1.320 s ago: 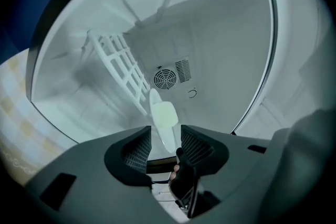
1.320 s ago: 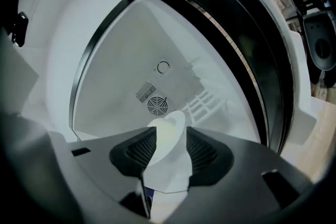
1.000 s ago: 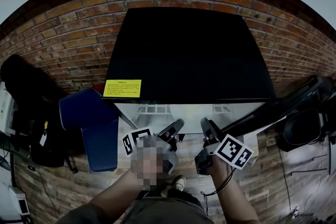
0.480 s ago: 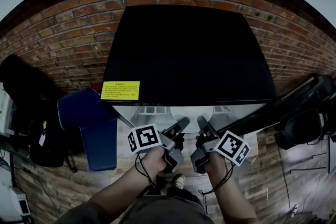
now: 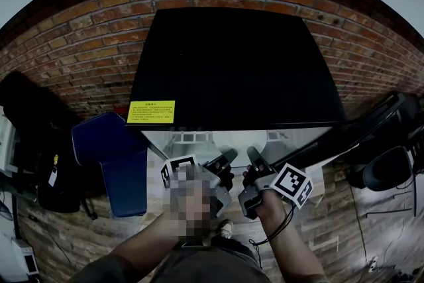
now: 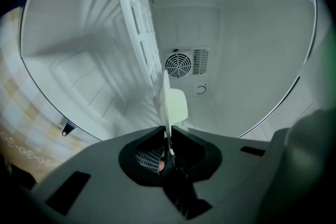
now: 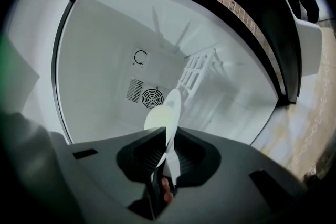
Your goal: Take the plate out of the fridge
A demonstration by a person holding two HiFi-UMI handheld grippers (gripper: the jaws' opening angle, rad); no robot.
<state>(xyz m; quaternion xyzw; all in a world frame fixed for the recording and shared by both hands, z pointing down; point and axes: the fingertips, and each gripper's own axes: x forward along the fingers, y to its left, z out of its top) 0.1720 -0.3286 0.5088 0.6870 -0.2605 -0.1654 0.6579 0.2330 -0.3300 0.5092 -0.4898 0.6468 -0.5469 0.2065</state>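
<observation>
The white plate (image 6: 168, 97) stands edge-on in the left gripper view, inside the open white fridge (image 6: 247, 50). My left gripper (image 6: 167, 132) has just been closing, and its dark jaws now press on the plate's rim. In the right gripper view the same plate (image 7: 172, 107) runs edge-on into my right gripper (image 7: 169, 136), whose jaws have also just been closing and pinch the rim. In the head view both grippers, left (image 5: 228, 157) and right (image 5: 252, 156), reach side by side into the fridge opening. I cannot make out the plate there.
The fridge's black top (image 5: 235, 63) carries a yellow label (image 5: 151, 112). Its door (image 5: 361, 132) hangs open at the right. A blue seat (image 5: 109, 156) stands at the left. Inside are a white wire shelf (image 6: 137, 34) and a round fan grille (image 6: 178, 64).
Both pairs of jaws have closed from wide open onto the plate's rim. The two grippers have rolled a little and stand slightly closer together.
</observation>
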